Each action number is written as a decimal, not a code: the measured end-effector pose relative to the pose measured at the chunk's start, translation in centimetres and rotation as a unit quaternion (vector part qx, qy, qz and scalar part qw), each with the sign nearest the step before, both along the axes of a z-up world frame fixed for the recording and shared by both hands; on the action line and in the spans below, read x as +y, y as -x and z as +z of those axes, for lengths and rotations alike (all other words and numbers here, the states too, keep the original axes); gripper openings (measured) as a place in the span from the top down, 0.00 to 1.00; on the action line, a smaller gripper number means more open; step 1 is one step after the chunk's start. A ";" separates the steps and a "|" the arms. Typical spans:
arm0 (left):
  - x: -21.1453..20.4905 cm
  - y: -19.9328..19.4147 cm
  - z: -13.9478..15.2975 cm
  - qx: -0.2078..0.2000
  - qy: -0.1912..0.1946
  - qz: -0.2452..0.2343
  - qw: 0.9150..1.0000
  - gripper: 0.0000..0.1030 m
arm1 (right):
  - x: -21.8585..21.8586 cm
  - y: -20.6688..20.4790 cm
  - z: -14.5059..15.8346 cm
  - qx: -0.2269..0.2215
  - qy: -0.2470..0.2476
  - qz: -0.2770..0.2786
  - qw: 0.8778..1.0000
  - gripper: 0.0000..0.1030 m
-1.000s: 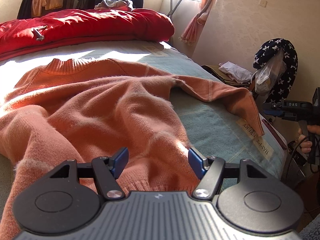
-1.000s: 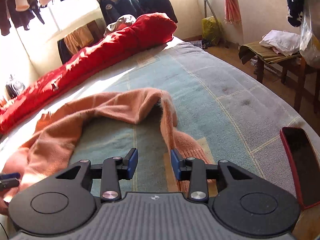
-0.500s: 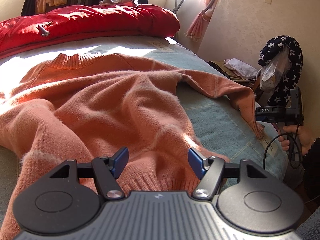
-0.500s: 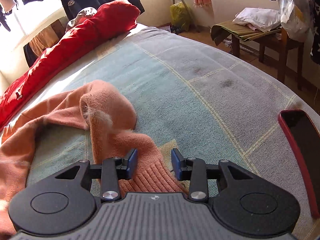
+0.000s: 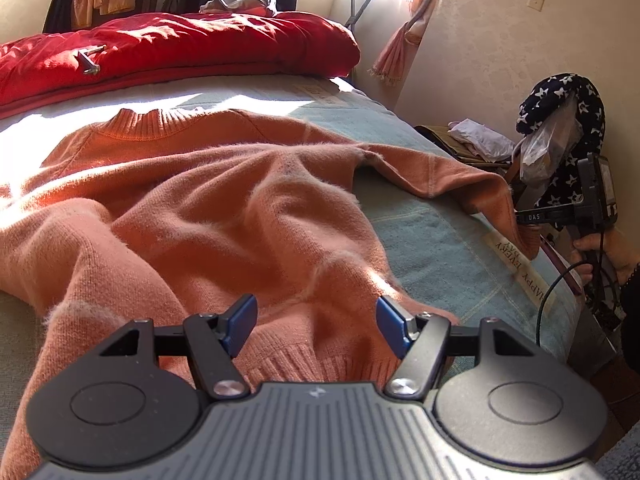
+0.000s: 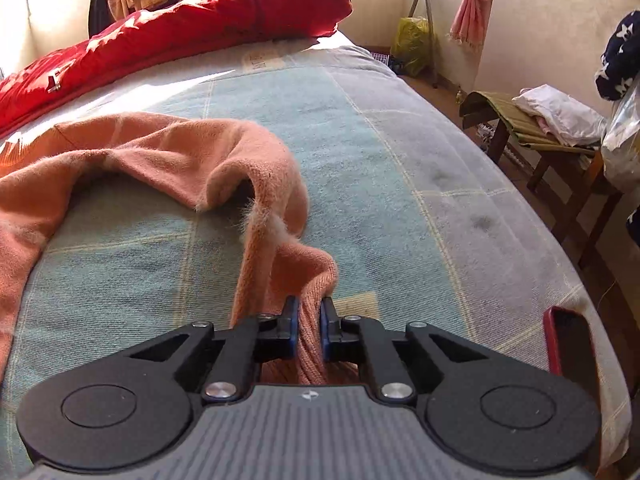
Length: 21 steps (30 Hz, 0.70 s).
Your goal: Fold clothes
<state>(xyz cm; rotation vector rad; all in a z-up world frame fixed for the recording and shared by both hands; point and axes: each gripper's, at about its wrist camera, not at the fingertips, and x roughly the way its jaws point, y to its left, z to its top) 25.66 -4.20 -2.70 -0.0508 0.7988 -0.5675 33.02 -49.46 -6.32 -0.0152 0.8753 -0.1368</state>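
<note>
My right gripper [image 6: 308,322] has just closed on the ribbed cuff [image 6: 310,344]. The sweater [image 5: 208,208] ahead is soft, light, floppy. My left gripper [image 5: 316,326] hangs open above the hem [image 5: 304,364], the firmest edge.

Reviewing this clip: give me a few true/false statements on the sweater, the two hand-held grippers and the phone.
1. The right hand-held gripper is shut on the sweater's cuff. True.
2. The left hand-held gripper grips the hem. False: its jaws stand open above the orange sweater.
3. The sweater lies collar-up toward the red duvet. True.
4. The red phone lies on the sweater. False: it lies on the blanket, apart.
</note>
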 end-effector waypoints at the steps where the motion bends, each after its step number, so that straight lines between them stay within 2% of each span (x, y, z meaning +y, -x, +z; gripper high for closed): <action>1: 0.1 0.0 0.0 0.000 -0.001 0.002 1.000 0.36 | -0.5 -0.5 0.5 -0.003 0.022 -0.004 1.000 0.91; 5: 0.3 0.3 0.2 -0.002 -0.004 0.006 1.000 0.36 | -2.9 -2.8 2.4 -0.011 0.120 -0.017 0.993 0.91; 9: 0.2 0.6 0.4 -0.006 -0.006 0.007 1.000 0.36 | -4.7 -5.8 3.3 -0.007 0.218 -0.017 0.976 0.91; 15: 0.6 1.0 1.2 -0.016 -0.015 0.016 1.000 0.36 | -5.8 -9.2 3.2 0.000 0.276 -0.006 0.961 0.91; 21: 1.2 1.0 1.6 -0.020 -0.020 0.029 0.999 0.36 | -7.1 -11.6 2.1 0.003 0.284 -0.025 0.959 0.91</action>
